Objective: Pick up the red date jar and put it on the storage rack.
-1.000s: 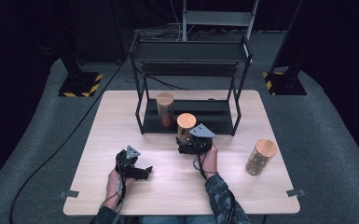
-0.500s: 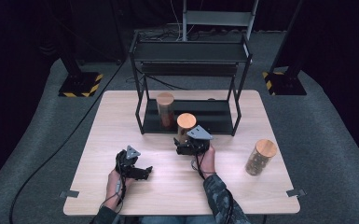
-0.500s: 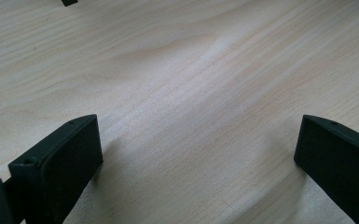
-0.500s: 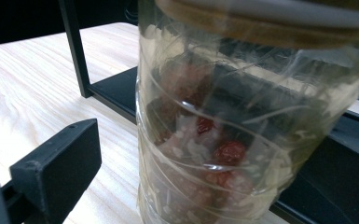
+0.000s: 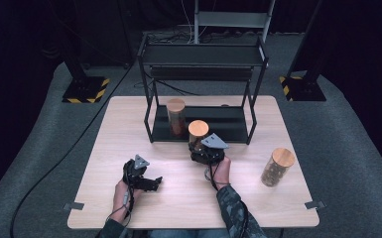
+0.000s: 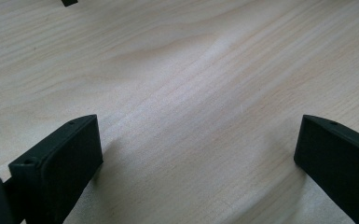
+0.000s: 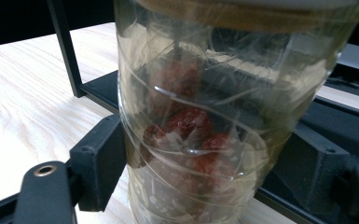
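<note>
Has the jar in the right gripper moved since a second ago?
No. The jar stands at the same spot against the front edge of the black rack; only the right gripper has just closed its fingers on it.

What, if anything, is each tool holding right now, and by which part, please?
The right tool has just closed on the clear jar of red pieces, its jaws pressing the lower body from both sides. The left tool holds nothing, open over the table.

In the right gripper view the jar is cut off at top and bottom (its lid barely seen); its base against the rack is hidden.
</note>
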A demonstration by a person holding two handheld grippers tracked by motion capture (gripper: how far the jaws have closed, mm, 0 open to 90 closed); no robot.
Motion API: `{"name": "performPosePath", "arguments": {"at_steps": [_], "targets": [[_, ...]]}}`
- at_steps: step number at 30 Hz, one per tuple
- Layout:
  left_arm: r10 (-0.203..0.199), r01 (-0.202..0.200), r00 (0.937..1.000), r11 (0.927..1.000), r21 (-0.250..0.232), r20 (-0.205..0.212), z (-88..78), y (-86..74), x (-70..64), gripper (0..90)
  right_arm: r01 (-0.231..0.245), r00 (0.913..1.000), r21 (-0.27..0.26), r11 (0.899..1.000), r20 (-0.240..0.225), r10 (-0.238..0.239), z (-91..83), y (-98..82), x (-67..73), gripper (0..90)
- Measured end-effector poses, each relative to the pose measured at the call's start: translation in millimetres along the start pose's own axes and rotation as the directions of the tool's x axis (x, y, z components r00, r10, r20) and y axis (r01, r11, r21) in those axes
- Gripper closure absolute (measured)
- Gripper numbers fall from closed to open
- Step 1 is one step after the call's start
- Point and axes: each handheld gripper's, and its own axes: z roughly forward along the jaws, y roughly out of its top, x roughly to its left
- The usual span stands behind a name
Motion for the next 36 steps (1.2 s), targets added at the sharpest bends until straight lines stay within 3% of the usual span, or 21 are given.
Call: {"name": "performPosePath", "arguments": {"at_steps": [11, 17, 36], "targets": [[0.001, -0.001, 1.0000, 1.0000, 0.001, 0.001, 0.0, -0.1, 0.2, 0.2, -0.031, 0.9995, -0.016, 0.999, 0.007, 0.031, -3.8, -1.5, -1.6, 23.6], [0.000, 0.000, 1.0000, 1.0000, 0.001, 0.001, 0.0, -0.1, 0.1, 0.2, -0.019, 0.9996, -0.020, 1.000, 0.019, 0.019, -5.7, -1.1, -0.7, 24.0], [0.003, -0.003, 1.0000, 1.0000, 0.001, 0.000, -0.1, 0.0, 0.3, 0.2, -0.037, 0.9993, -0.020, 0.999, -0.007, 0.037, -7.8, 0.3, -1.5, 24.2]]}}
